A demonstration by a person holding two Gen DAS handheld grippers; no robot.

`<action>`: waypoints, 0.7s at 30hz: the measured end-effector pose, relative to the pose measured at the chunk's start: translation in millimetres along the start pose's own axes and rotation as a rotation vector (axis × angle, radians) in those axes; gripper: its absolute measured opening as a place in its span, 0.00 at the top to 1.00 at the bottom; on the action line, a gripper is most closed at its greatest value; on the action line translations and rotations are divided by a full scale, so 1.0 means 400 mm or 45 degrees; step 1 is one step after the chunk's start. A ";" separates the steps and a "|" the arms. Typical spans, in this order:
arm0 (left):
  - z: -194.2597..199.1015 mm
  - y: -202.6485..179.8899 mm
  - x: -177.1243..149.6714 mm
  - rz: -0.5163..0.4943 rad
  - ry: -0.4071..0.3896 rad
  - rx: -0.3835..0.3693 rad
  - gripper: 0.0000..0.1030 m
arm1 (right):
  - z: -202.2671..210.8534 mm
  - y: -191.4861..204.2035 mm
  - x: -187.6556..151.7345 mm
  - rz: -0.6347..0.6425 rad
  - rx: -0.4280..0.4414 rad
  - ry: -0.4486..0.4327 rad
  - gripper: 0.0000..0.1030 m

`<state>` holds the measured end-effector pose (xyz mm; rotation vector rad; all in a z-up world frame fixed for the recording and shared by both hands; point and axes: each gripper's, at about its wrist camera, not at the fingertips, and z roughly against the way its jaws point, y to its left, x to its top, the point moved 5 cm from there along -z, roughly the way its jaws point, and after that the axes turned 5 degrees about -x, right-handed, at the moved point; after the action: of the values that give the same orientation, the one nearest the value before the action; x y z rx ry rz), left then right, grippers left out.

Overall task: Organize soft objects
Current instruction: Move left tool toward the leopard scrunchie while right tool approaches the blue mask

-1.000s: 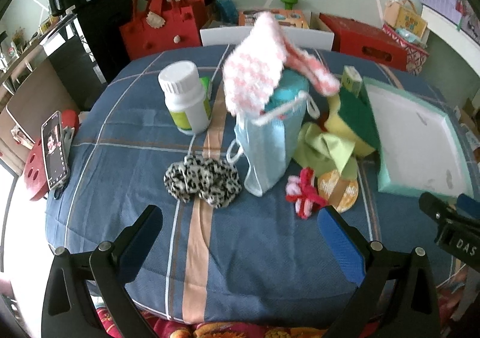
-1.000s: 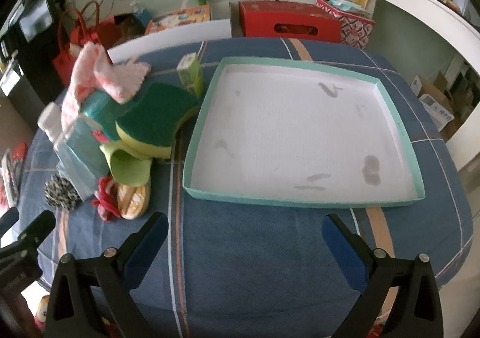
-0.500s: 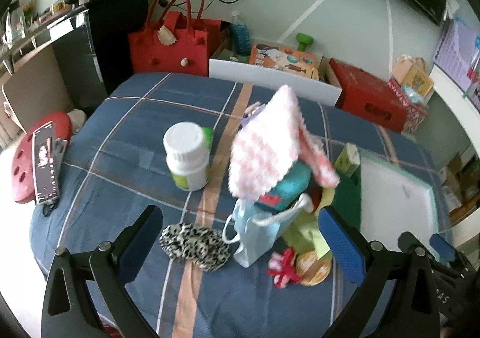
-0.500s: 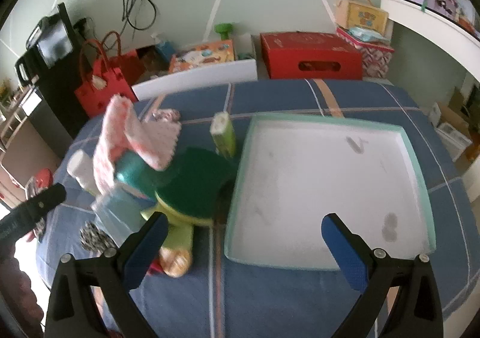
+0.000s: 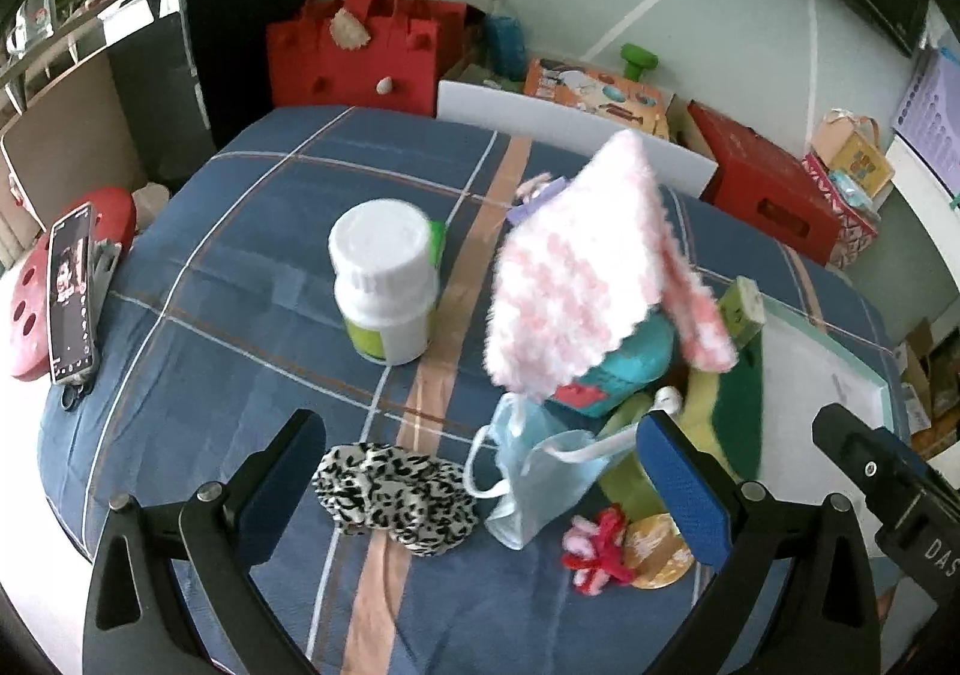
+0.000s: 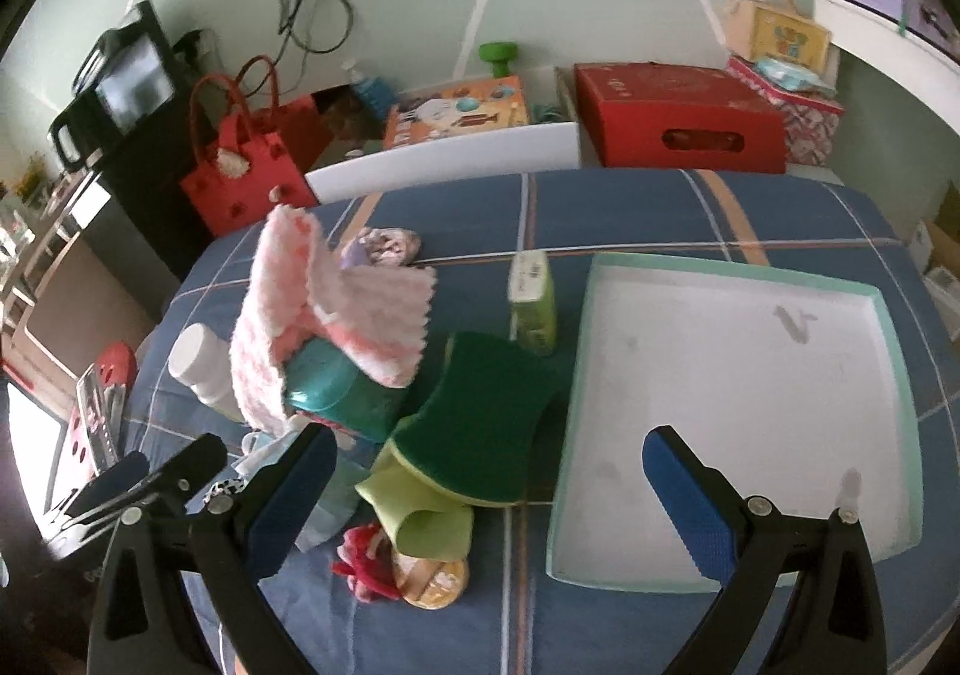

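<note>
Left wrist: leopard scrunchie (image 5: 396, 489) between spread left tongs (image 5: 480, 483)

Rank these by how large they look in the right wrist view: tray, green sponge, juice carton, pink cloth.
1. Tray, clearly largest.
2. Pink cloth and green sponge: look similar; not ranked.
3. Juice carton, smallest, though farther from the camera.

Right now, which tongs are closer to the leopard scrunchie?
Left. The left tongs are open directly over the leopard scrunchie, which lies between their tips. The right tongs sit further right, open between the pile and the tray.
</note>
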<state>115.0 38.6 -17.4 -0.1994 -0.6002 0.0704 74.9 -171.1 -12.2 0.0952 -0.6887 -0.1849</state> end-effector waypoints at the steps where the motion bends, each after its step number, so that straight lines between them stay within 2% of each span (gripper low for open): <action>1: -0.003 0.010 -0.003 0.008 0.007 0.003 0.00 | -0.005 0.009 -0.004 0.011 0.007 -0.001 0.00; 4: -0.002 0.044 -0.007 0.031 0.001 0.027 0.00 | -0.028 0.036 -0.021 0.027 0.059 0.022 0.00; 8: -0.003 0.090 -0.012 0.059 -0.006 0.057 0.00 | -0.039 0.070 -0.031 0.052 0.077 0.018 0.00; 14: -0.042 0.166 -0.037 0.122 0.098 0.159 0.00 | -0.048 0.129 -0.052 0.122 0.128 0.023 0.00; 21: -0.076 0.223 -0.072 0.230 0.202 0.149 0.00 | -0.081 0.198 -0.100 0.229 0.179 0.077 0.00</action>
<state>107.8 117.1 -76.4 -0.1434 -0.4175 0.2617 76.4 -84.5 -50.3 0.1721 -0.6456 0.0393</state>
